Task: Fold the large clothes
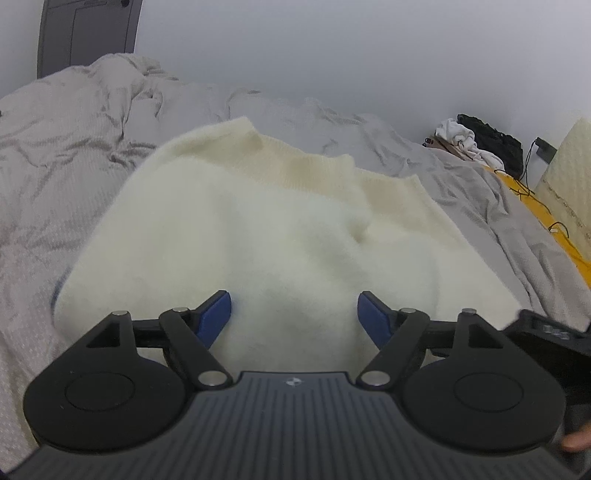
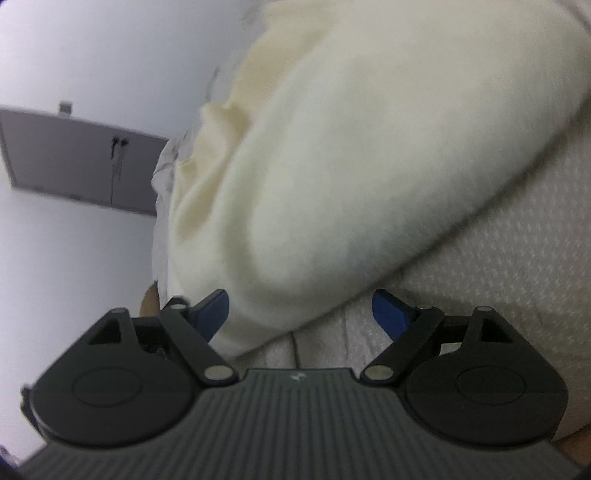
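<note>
A cream fuzzy sweater (image 1: 266, 229) lies folded on the bed, its ribbed hem at the far edge. My left gripper (image 1: 294, 317) is open just above its near edge, blue pads wide apart and empty. In the right wrist view, which is rolled sideways, the same sweater (image 2: 332, 166) fills the middle. My right gripper (image 2: 301, 314) is open at the sweater's folded corner; the left pad (image 2: 212, 314) is against the fabric and the right pad (image 2: 388, 314) is over the bedspread. Part of the right gripper's body shows at the left wrist view's right edge.
A wrinkled grey-beige bedspread (image 1: 66, 173) covers the bed. A grey headboard (image 1: 88, 33) stands at the far left against the white wall. A pile of white and black clothes (image 1: 476, 144) and cables lie at the far right by a yellow edge (image 1: 546, 221).
</note>
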Demonstrator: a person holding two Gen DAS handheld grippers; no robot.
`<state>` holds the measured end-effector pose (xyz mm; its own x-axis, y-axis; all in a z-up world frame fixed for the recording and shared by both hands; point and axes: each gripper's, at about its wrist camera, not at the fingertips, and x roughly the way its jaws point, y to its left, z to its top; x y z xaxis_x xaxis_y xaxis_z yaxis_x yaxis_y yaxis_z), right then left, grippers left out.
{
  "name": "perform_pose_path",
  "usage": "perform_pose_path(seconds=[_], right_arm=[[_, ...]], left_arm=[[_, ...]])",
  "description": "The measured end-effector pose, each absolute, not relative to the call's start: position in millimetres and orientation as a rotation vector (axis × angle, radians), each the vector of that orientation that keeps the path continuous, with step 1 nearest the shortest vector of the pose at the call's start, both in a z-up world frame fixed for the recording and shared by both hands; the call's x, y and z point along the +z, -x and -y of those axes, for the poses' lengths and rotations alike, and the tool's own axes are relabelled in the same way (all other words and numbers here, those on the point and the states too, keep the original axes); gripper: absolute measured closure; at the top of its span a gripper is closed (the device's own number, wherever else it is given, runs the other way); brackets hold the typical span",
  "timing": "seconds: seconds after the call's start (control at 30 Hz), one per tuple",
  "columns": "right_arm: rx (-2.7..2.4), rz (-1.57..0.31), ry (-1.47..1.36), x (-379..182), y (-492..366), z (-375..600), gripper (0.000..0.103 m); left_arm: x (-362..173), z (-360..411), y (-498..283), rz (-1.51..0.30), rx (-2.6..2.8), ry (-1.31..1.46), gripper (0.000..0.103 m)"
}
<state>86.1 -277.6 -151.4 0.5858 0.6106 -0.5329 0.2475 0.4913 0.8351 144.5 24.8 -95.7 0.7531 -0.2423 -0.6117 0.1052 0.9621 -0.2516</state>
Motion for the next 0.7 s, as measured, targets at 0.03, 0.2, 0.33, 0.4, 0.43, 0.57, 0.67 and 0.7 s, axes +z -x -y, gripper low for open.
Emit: perform_pose_path(seconds=[0.03, 0.2, 0.33, 0.4, 0.43, 0.57, 0.67, 0.7], right_arm=[[0.253, -0.96, -1.095, -156.0, -88.0, 277.8, 0.015], [0.228, -0.914, -1.185, -167.9, -99.6, 278.8, 0.015], [0.234, -0.872, -1.245, -169.1, -99.2, 277.4, 0.014], [0.259, -0.833, -1.283, -166.4, -97.1, 280.3, 0.014], [0.269, -0.816, -1.296, -164.1, -96.6, 281.3, 0.014], [0.31, -0.755, -1.329, -155.8, -97.5, 293.2, 0.014], [0.34, -0.711, -1.353, -150.4, -103.2, 296.2, 0.014], [0.347, -0.699, -1.36, -148.6, -104.4, 296.5, 0.014]], left_arm=[[-95.8, -25.7, -144.9, -0.698, -0.196, 0.222, 0.02], [-96.0, -32.1, -144.9, -0.729, -0.237, 0.348, 0.017], [-98.1, -41.6, -145.8, -0.75, -0.261, 0.453, 0.015], [-98.6, -50.0, -147.1, -0.763, -0.288, 0.531, 0.013], [-98.9, -54.2, -147.3, -0.768, -0.301, 0.572, 0.013], [-105.6, -63.8, -147.7, -0.822, -0.4, 0.733, 0.013], [-119.8, -63.5, -148.8, -0.878, -0.478, 0.857, 0.013], [-126.4, -62.8, -151.2, -0.896, -0.491, 0.896, 0.013]])
